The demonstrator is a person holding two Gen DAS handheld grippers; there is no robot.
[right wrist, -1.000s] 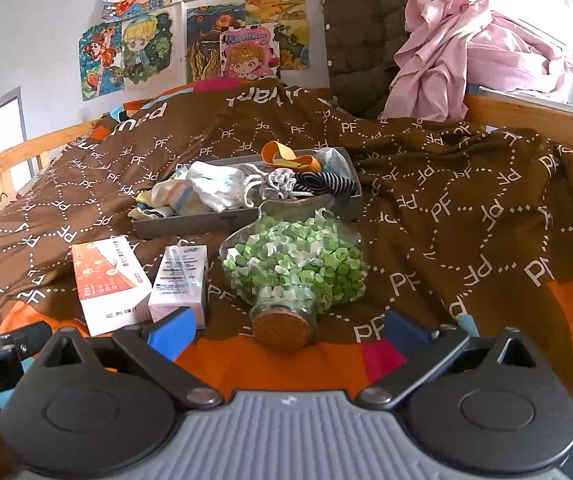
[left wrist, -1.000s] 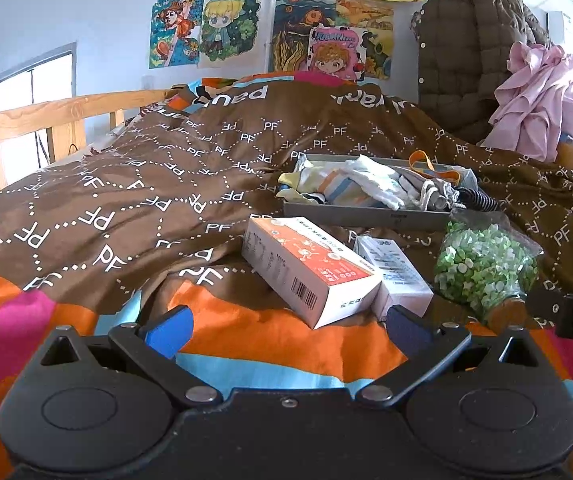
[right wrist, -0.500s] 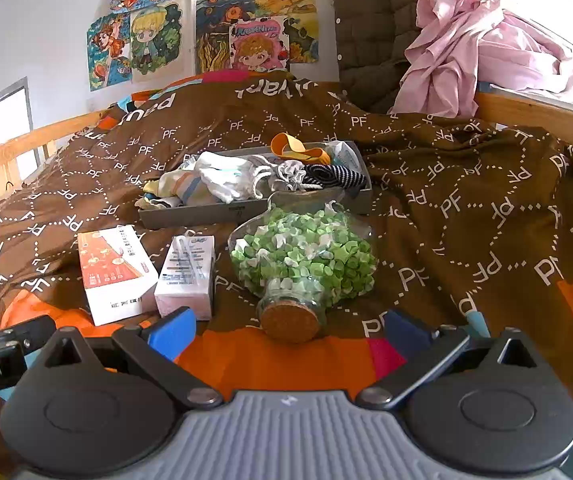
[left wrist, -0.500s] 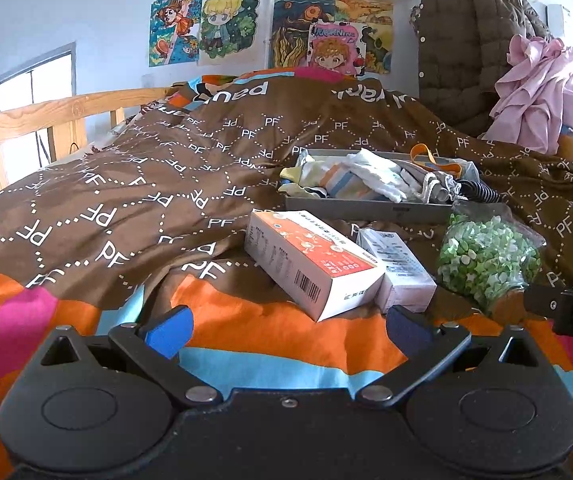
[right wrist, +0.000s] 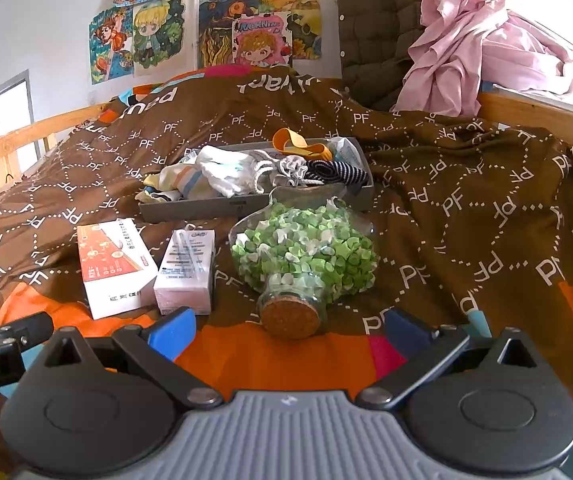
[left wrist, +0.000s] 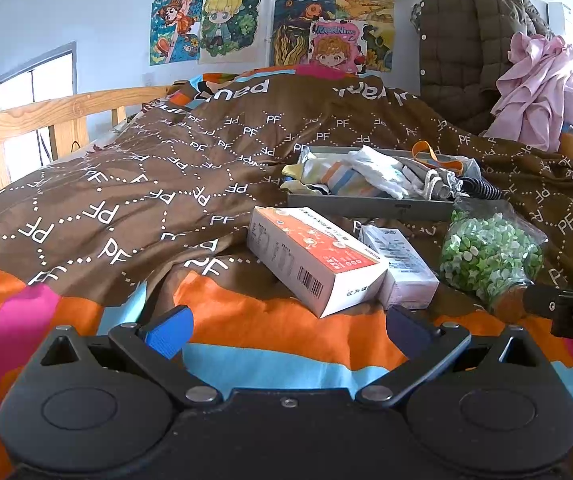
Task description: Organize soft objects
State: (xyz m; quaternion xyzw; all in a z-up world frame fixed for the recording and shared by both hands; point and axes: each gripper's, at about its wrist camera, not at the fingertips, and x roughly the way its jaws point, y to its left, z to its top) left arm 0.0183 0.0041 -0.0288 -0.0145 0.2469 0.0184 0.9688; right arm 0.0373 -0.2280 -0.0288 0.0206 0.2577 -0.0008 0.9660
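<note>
A grey tray (left wrist: pixel 370 206) (right wrist: pixel 206 205) lies on the bed, holding rolled socks and cloths: white, striped, a dark striped one (right wrist: pixel 336 173) and an orange band (right wrist: pixel 298 142). In front of it lie an orange-and-white box (left wrist: pixel 310 256) (right wrist: pixel 112 264), a pale pink box (left wrist: pixel 400 268) (right wrist: pixel 186 270) and a corked glass jar of green paper stars (left wrist: pixel 490 256) (right wrist: pixel 306 256) on its side. My left gripper (left wrist: pixel 286 330) is open and empty, just short of the boxes. My right gripper (right wrist: pixel 290 330) is open and empty, with the jar's cork between its fingertips' line.
A brown, orange and pink patterned quilt (left wrist: pixel 146 200) covers the bed. A wooden rail (left wrist: pixel 46 112) runs along the left. A brown padded jacket (right wrist: pixel 374 32) and pink clothes (right wrist: pixel 478 56) pile up at the far right. Posters hang on the wall.
Both grippers have moved slightly forward toward the boxes and jar, so these look a little nearer. Nothing was grasped or shifted.
</note>
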